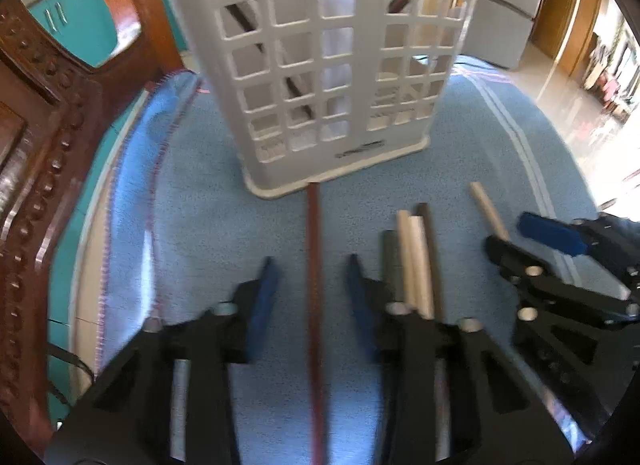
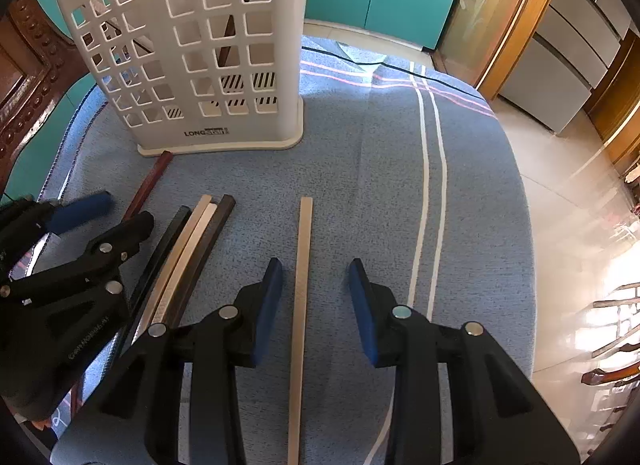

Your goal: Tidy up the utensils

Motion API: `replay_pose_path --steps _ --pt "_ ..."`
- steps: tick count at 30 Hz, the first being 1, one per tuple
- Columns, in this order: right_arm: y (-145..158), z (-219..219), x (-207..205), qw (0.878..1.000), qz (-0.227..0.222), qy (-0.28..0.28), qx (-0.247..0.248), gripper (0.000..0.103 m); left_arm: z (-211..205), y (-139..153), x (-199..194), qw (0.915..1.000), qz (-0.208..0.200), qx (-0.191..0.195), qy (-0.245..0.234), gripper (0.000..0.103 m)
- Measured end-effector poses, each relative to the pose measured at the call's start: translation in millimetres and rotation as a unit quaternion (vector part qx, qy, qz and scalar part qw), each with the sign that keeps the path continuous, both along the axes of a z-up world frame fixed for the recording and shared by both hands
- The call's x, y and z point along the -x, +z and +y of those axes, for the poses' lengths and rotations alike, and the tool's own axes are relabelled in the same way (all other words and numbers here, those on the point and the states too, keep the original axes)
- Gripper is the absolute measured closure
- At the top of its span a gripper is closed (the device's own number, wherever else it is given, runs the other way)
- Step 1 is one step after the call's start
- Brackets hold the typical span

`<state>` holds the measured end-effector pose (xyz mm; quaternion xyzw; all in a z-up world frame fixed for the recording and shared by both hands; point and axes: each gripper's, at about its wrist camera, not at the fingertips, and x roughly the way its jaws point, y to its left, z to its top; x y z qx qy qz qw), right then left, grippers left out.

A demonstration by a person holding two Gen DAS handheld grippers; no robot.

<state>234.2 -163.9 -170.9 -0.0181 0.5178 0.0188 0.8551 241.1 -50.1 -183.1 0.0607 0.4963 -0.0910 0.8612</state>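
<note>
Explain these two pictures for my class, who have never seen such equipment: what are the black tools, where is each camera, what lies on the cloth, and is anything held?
The black tools are hand-held two-finger grippers; a person carries one in each hand. Each picture comes from a camera on one gripper, looking along its blue-padded fingers. The left gripper is open over a reddish-brown chopstick. The right gripper is open over a pale chopstick. Neither holds anything yet. Between them lies a bundle of dark and pale chopsticks. All rest on a blue cloth. Behind stands a white holder with square holes, with some sticks already inside.
</note>
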Motion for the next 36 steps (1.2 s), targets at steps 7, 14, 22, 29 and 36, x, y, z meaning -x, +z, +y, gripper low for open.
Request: replay_pose_path --steps 7,14,22,29,36 --pt "0 -1 1 0.999 -0.01 0.021 -0.026 0.091 -9 -2 -2 0.9999 -0.003 0.002 -0.013 0.096" --pt "0 -8 5 0.997 -0.021 0.028 -0.069 0.096 3 3 -4 0.9995 -0.007 0.028 -0.01 0.096" --pt "13 -8 18 0.992 -0.044 0.046 -0.109 0.097 -4 32 23 0.9987 -0.046 0.022 -0.008 0.096" --pt "11 -11 19 0.992 -0.037 0.048 -0.107 0.096 -9 42 37 0.9977 -0.062 0.013 -0.024 0.096" --pt "9 -13 18 0.993 -0.033 0.045 -0.107 0.096 -6 29 31 0.9989 -0.042 0.015 -0.016 0.096"
